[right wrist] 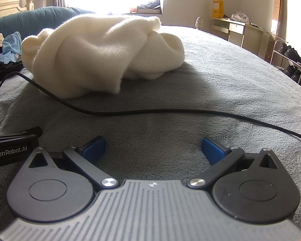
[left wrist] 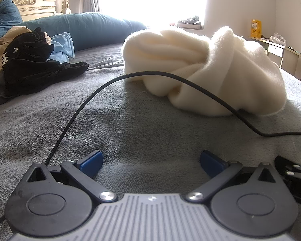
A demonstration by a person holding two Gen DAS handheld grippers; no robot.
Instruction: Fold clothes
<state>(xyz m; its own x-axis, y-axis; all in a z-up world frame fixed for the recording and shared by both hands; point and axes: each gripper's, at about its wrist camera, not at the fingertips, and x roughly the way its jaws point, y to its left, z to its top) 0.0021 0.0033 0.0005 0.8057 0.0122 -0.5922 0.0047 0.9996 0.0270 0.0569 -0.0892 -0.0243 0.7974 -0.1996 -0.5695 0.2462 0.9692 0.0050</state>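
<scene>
The left gripper (left wrist: 151,163) is resting low on the grey bed cover (left wrist: 50,120) with its blue pads (left wrist: 91,162) spread wide, holding nothing. The right gripper (right wrist: 153,149) is sitting just beside it, to its right, jaws likewise wide apart and empty over the cover. A black cable (left wrist: 86,100) is arching between the grippers and the cream garment (left wrist: 206,68), which is lying crumpled in a heap at mid-bed, ahead of both grippers (no clear front or collar is showing). Its longer side is running roughly left to right, and the cable is touching its near edge. Dark and light-blue clothes (left wrist: 34,60) are piling up at the far left. The side of the left gripper is reading "GenRobot.AI" (right wrist: 11,151) in the right wrist view; print on the yellow box (right wrist: 217,8) is too small to read.
</scene>
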